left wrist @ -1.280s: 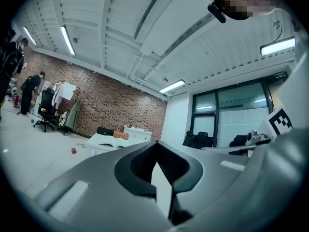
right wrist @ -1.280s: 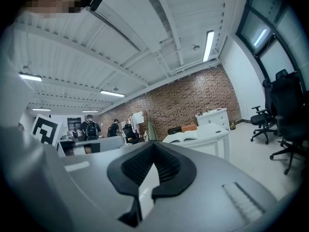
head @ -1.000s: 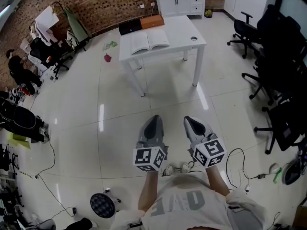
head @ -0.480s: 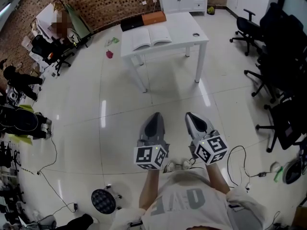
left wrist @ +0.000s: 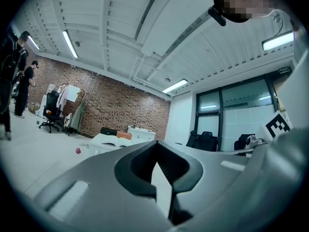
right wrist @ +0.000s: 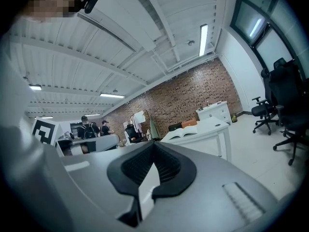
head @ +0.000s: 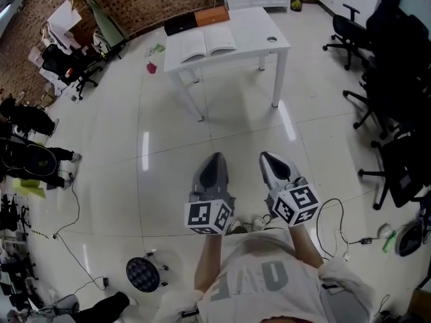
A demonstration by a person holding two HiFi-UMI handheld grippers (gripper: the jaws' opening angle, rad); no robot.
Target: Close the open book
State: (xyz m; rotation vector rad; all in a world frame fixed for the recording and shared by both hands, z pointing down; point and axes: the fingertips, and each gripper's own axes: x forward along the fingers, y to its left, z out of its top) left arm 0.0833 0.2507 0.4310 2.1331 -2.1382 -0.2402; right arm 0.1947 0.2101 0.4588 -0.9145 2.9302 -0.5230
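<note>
Head view – the left gripper (head: 213,159) and right gripper (head: 267,157) are held side by side, low in frame, over bare floor tiles. Both are pointed toward a white desk (head: 256,36) that is seen well apart from them, at the top of frame. The open book (head: 205,44) is laid flat on the left half of the desk, pages up, nearer the far edge than the near one. An orange box (head: 212,16) and a black box (head: 180,24) are seen just behind the book at the far edge. A small round item (head: 271,39) is seen near the right edge. Black office chairs (head: 397,113) are lined up along the right side of the room.

Left gripper view – the jaw tips are brought together, with nothing caught between them. The book (left wrist: 112,137) is visible far off on the desk, above the left jaw, with a brick wall behind.

Right gripper view – the jaws are likewise closed tip to tip and empty. The book (right wrist: 186,130) is seen open on the desk, beyond the jaws and to the right, untouched by either gripper.
</note>
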